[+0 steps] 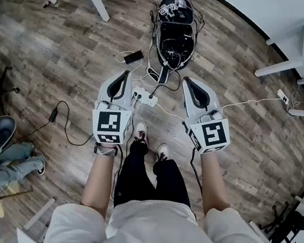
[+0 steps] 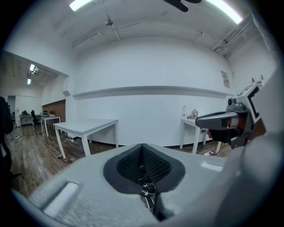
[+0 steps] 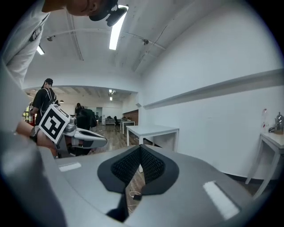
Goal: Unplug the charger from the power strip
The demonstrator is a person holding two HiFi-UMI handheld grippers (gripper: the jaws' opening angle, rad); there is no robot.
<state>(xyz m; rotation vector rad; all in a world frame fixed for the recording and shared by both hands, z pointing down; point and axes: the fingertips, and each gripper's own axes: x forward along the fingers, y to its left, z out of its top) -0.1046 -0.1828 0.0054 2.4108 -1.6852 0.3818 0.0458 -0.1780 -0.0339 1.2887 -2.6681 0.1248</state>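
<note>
The left gripper [image 1: 126,76] and the right gripper [image 1: 188,82] are held up side by side above the brown wood-plank floor [image 1: 64,57], both pointing away from the person. In the left gripper view the two black ribbed pads are pressed together with nothing between them. In the right gripper view the right gripper's pads also meet at their tips and hold nothing.

The white rectangular power strip [image 1: 144,96] lies on the floor well below the grippers. From the head view it shows in the gap between them, just beyond the person's shoes [image 1: 149,142]. Something dark is plugged into it, and thin white cables run off from it. The small black rectangular charger [image 1: 132,57] lies flat on the floor a little farther away and to the left of the strip, with a white cable [image 1: 121,54] curling beside it. Whether that cable reaches the strip cannot be told. Neither gripper touches the charger or the strip.

Farther still, a black open bag [image 1: 175,35] sits in a tangle of cords.
</note>
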